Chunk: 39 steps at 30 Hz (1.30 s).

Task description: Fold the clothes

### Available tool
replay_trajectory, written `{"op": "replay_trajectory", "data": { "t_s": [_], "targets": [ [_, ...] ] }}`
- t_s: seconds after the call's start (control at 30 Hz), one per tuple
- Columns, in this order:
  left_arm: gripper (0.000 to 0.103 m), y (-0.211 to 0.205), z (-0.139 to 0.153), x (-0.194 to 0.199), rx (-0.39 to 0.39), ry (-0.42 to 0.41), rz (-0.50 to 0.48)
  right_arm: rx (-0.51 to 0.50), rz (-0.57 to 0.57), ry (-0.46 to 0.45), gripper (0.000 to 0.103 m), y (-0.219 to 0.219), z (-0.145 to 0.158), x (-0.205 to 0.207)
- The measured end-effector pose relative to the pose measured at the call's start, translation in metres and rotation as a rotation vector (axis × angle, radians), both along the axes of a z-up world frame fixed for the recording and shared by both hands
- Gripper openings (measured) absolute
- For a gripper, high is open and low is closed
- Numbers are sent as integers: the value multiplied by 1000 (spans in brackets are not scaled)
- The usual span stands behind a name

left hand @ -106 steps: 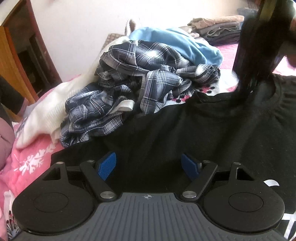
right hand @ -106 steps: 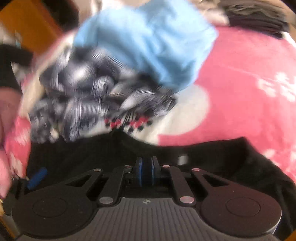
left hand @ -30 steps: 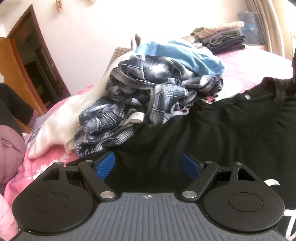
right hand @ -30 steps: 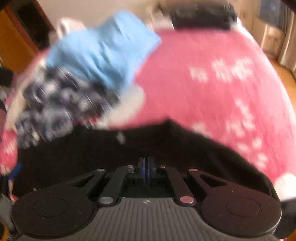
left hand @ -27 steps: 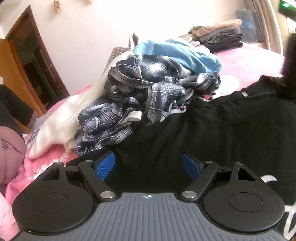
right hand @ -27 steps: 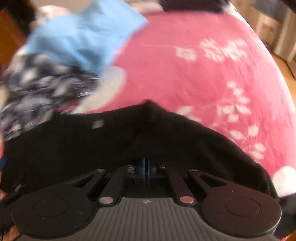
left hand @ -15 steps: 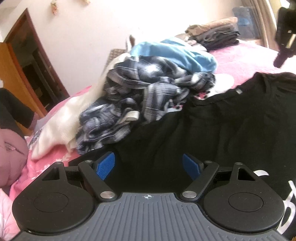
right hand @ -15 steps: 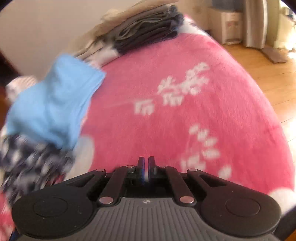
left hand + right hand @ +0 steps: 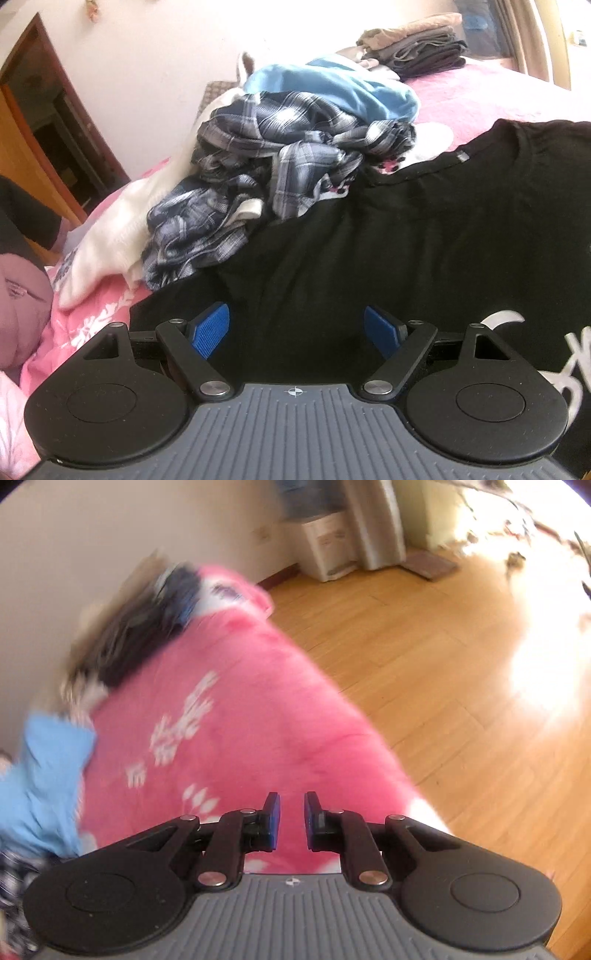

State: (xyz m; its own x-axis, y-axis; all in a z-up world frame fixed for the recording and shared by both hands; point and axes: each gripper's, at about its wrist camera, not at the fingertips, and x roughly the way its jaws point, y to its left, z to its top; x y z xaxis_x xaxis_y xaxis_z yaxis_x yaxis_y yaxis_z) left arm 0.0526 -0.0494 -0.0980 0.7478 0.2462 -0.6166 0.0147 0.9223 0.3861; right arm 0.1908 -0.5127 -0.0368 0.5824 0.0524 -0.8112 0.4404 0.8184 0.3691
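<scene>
A black T-shirt with a white print lies spread flat on the pink bed cover. My left gripper hovers open just over its near part, blue pads wide apart with only the cloth below them. In the right wrist view my right gripper hangs above the bare pink bed cover near the bed's edge. Its jaws are opening, a narrow gap shows between the pads, and nothing is between them. The black shirt is out of that view.
A heap of unfolded clothes lies behind the shirt: a plaid shirt, a blue garment and a white one. A stack of folded clothes sits at the bed's far end. Wooden floor lies right of the bed.
My right gripper let go of the black shirt, swung right toward the bed's edge and parted its pads. The shirt now lies flat. My left gripper stayed open in place.
</scene>
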Motion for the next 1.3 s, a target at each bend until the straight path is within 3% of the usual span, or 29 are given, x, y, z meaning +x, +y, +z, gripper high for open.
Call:
{"op": "replay_trajectory", "data": {
  "t_s": [0.2,0.37,0.47,0.67,0.8,0.87,0.93,1.13,1.3],
  "targets": [
    [81,-18,36,4,-10,12,-59,173,-80,-15,28,-60,-10,-84],
    [81,-35,73,4,-66,70,-77,261,-119,15,37,-91,-28,-121],
    [82,-50,94,4,-79,92,-101,314,-138,8,46,-100,-36,-129],
    [82,-99,111,17,-75,143,-215,409,-184,-2,47,-106,-53,-124],
    [84,-138,99,25,-90,173,-296,403,-156,-26,45,-98,-56,-114],
    [84,-154,82,27,-123,166,-317,379,-126,-38,35,-92,-56,-112],
    [84,-166,64,29,-152,166,-316,339,-103,-39,6,-86,-54,-117],
    [84,-187,21,31,-233,197,-285,283,-62,-164,3,-76,-44,-156],
    [84,-196,7,37,-200,189,-294,265,-16,-115,6,-67,-68,-176]
  ]
}}
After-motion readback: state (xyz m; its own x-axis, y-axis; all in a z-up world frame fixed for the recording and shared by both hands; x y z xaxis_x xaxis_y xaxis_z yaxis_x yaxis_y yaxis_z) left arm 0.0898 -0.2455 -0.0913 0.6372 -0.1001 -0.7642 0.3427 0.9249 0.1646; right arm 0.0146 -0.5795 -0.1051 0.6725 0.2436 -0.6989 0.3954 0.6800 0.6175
